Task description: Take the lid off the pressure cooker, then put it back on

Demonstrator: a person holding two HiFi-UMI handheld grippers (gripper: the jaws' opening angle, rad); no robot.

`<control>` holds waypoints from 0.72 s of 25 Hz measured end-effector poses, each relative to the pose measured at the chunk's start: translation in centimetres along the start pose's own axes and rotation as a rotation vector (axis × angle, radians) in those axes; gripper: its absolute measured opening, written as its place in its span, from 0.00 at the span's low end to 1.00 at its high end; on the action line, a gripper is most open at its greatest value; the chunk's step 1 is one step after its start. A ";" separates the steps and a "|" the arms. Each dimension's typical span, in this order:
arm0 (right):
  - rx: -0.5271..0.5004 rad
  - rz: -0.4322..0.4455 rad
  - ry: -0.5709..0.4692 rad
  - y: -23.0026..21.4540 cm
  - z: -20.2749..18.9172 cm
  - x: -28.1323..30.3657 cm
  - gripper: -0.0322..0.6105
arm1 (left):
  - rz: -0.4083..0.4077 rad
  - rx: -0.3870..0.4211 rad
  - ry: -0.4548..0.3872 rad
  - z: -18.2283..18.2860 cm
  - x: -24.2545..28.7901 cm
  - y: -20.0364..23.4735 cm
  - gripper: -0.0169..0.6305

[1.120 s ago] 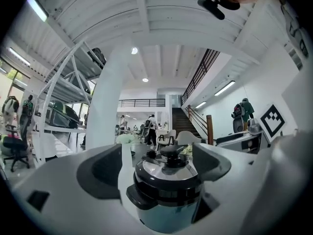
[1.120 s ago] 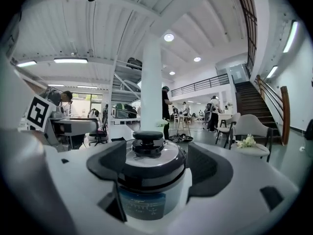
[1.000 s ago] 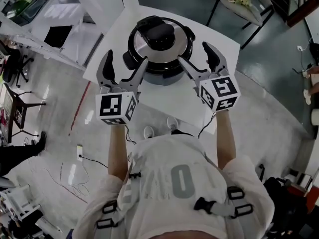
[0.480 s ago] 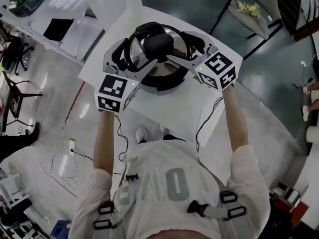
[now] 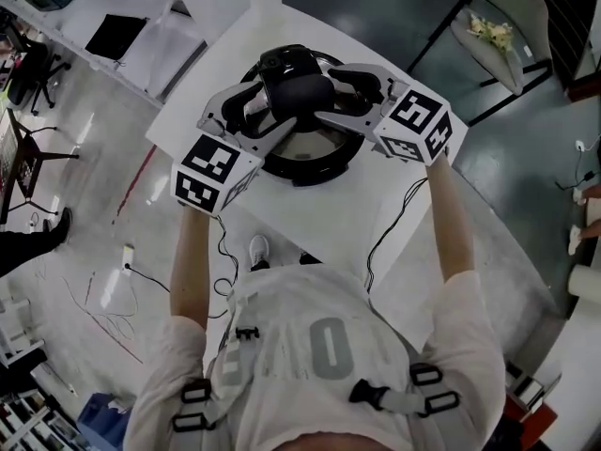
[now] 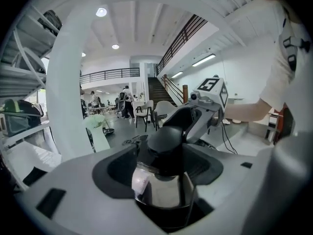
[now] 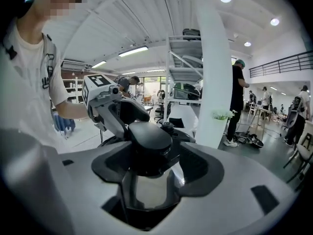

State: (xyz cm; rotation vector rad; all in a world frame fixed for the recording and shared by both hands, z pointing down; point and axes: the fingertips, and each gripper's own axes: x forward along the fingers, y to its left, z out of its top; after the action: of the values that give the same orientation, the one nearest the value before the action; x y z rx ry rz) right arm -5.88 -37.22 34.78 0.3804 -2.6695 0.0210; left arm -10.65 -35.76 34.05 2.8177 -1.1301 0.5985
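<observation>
Pressure cooker, round and black point(image 5: 315, 165), stands on the square white table point(image 5: 291, 214) with its shiny steel lid point(image 5: 305, 141) seated, so by my reading neither of the 2 steps is done: lifting off and refitting both remain. In the head view the left gripper point(image 5: 268, 111) and right gripper point(image 5: 331, 97) flank the lid's bulky black handle point(image 5: 299, 87). In the left gripper view the jaws stand fairly wide and are closing, with the handle point(image 6: 168, 141) between them and no firm press visible. The right gripper view shows the same around the handle point(image 7: 146, 141).
</observation>
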 end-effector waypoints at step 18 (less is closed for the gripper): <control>-0.043 0.105 0.047 0.7 -0.1 1.2 0.48 | -0.125 -0.013 0.003 -0.5 1.0 -0.8 0.41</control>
State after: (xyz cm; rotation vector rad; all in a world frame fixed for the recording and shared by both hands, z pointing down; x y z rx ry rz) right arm -7.05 -36.81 35.40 0.2235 -2.6365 0.0045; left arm -9.60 -35.75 34.91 2.8484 -0.9454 0.5836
